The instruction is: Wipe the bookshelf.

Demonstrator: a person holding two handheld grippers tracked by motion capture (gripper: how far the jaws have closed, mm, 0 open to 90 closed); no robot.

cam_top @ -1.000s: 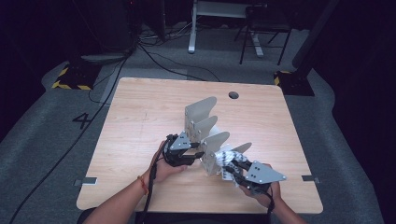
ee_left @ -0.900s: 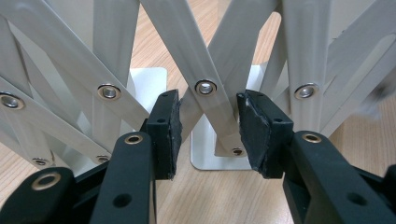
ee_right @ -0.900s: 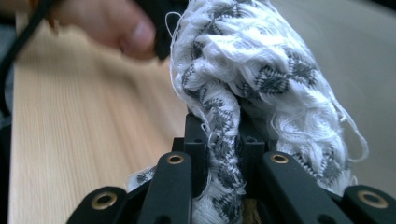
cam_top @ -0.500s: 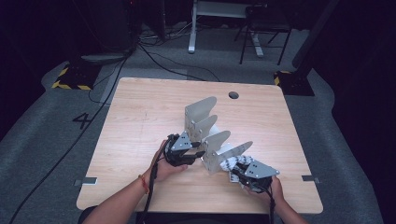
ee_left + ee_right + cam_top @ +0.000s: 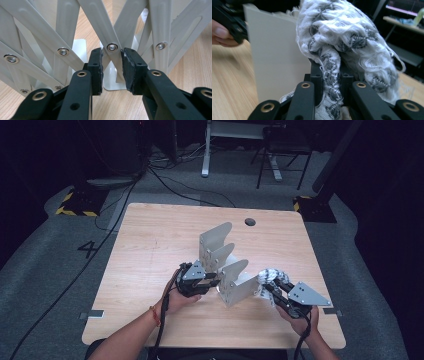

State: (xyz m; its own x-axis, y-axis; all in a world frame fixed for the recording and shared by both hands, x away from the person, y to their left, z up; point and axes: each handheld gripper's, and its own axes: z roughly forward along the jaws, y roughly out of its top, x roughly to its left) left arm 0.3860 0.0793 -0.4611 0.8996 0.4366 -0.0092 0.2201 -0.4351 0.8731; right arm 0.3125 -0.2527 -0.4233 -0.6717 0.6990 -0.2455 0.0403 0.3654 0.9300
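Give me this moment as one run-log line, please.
left gripper: jaws just closing around rack bar | right gripper: shut on cloth, beside rack | table

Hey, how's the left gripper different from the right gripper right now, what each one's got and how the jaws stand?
The left gripper has a gap between its jaws, which have just been closing around a slat of the grey folding rack; the right gripper is clamped shut on a white and grey cloth. The left gripper sits at the rack's side; the right gripper holds the cloth against the rack's end panel. Both are black, hand-held.
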